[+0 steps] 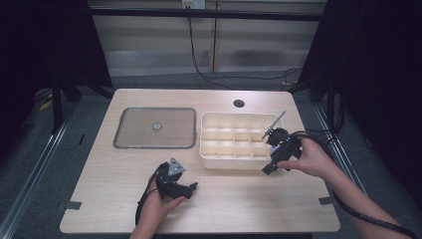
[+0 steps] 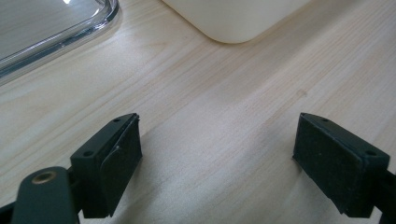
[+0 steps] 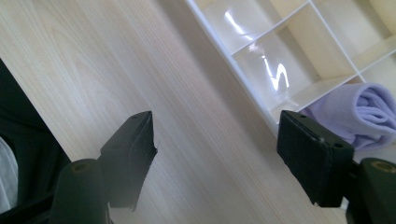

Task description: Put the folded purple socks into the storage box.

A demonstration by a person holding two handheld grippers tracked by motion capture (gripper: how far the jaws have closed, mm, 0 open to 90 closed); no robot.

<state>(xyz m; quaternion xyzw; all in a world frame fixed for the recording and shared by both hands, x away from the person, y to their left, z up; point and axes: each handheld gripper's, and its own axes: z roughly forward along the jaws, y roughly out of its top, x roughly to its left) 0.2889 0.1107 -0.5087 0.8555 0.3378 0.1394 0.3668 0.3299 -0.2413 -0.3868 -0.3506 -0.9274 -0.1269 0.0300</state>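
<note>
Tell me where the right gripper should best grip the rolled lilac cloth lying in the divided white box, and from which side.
Probably from above, across the roll's rounded body. The lilac cloth lies in a corner compartment of the white box, with dividers close around it, so a sideways approach looks blocked. The right gripper is open beside the box's outer wall; the jaws could straddle the bundle and pinch its folds.

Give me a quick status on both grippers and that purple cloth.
Left gripper open over bare table. Right gripper open at the divided tray's edge, nothing between jaws. Rolled purple cloth sits in a tray compartment. Nothing in the way.
</note>
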